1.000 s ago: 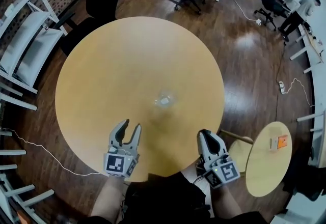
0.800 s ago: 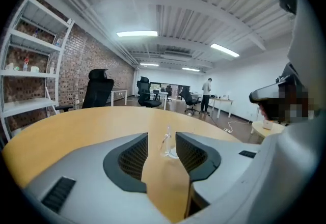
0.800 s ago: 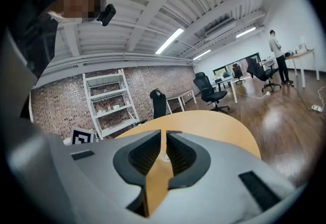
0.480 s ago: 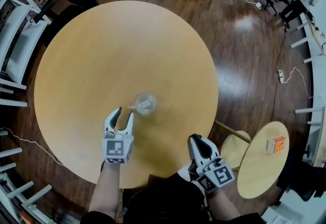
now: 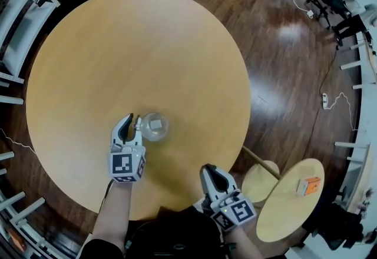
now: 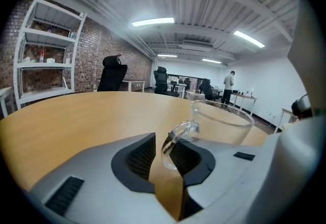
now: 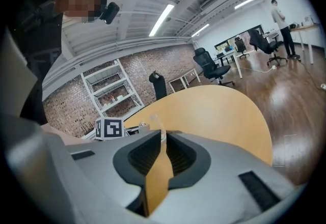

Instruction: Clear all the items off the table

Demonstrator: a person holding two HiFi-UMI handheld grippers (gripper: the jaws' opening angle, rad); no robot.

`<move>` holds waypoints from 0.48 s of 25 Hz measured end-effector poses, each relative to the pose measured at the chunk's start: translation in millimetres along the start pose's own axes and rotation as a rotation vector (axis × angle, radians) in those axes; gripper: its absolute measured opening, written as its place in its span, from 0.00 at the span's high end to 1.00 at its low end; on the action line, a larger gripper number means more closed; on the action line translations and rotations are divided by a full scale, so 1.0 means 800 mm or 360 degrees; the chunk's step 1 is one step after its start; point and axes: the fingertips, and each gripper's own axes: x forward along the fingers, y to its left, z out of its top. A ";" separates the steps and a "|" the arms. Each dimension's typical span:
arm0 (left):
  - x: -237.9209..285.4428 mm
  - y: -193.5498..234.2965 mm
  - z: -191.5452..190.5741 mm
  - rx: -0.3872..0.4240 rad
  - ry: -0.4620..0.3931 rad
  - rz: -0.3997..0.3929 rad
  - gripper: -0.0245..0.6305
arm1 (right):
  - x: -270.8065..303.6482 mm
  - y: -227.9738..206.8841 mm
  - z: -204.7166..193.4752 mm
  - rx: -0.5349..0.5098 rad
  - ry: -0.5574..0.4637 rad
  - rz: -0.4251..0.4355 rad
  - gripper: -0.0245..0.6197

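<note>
Saw L claw (image 5: 132, 123) mid-close, jaws coming together round the handle (image 6: 175, 139) of a clear glass mug (image 5: 154, 126). Caught the loop btw the pads, leaning on the 3 o'clock pad, w/ a slim gap on the 9 o'clock side. So not pinched yet, by the look of it. Read the loop as upright & edge-on to the claw, thin side across the closing line. A good fit for the squeeze.

Placed the mug body just past the tips at abt 2 o'clock in the head view, rim up, standing on the round table (image 5: 118, 46). Had the handle sticking out toward 9 o'clock, straight into the L claw. Spotted a small pale patch at the mug's bottom; couldn't tell contents from glare.

Found R claw (image 5: 212, 172) low at 5 o'clock by the table's near edge. Jaws pressed near together, nothing btw them, well apart from the mug. Judged L claw far nearer, hence the one for the lift.

Noted nothing else on the table top. Judged next move: finish the squeeze on the handle, then lift straight up. Flagged one risk: mug swinging on the thin glass loop if gripped off-centre.

Saw further out a small round side table (image 5: 288, 205) at 4 o'clock w/ an orange thing (image 5: 308, 184) on it. Poss. drop spot, only a guess.
</note>
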 end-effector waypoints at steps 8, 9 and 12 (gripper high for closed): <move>0.004 0.005 0.003 -0.0043 -0.0061 -0.0010 0.94 | -0.003 -0.019 -0.010 0.0001 0.0069 -0.0021 0.90; 0.004 0.008 0.002 -0.0059 -0.0060 -0.0016 0.94 | -0.005 -0.023 -0.009 -0.0027 0.0074 -0.0030 0.90; 0.001 0.016 0.000 -0.0123 -0.0073 -0.0014 0.94 | -0.011 -0.036 -0.002 -0.0065 0.0066 -0.0063 0.90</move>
